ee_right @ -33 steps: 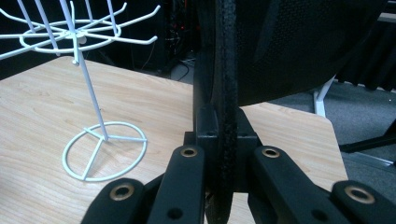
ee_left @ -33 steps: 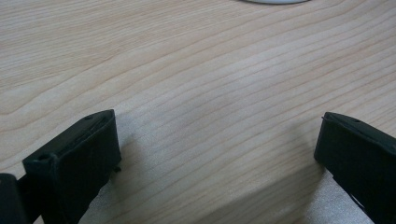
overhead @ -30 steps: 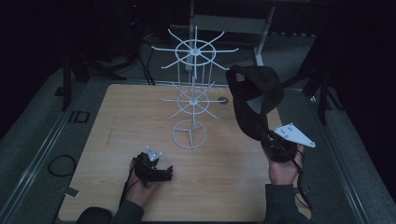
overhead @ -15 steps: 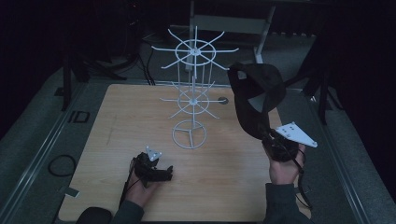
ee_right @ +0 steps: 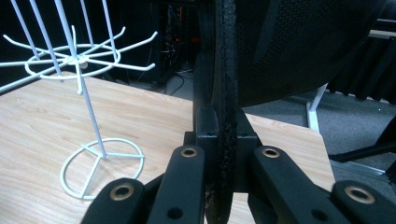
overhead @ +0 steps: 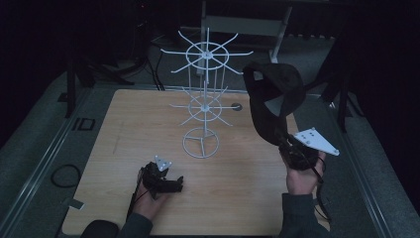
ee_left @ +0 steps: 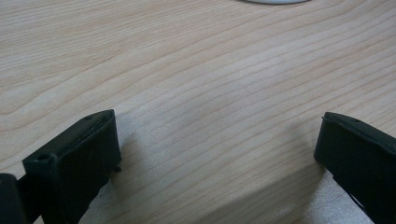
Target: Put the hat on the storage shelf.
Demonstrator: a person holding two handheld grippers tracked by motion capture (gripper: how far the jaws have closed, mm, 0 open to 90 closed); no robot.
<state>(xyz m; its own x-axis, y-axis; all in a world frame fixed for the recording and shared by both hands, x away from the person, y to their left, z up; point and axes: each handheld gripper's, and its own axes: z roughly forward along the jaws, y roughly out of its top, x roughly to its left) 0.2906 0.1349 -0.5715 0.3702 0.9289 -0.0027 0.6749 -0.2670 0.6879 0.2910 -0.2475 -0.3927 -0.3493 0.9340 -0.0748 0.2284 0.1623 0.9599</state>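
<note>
A white wire rack with two tiers of radiating arms stands on a ring base at the middle of the wooden table. My right gripper is shut on the brim of a black cap, held up to the right of the rack. In the right gripper view the cap's brim runs edge-on between the jaws, with the rack to the left. My left gripper rests low near the table's front, open; its jaws stand wide apart over bare wood.
A small dark round mark sits on the table behind the rack. A grey frame with legs stands beyond the far edge. A cable loop lies on the grey surround at left.
The right gripper has shifted the cap slightly to the right and a touch higher. The left gripper has stayed put.
</note>
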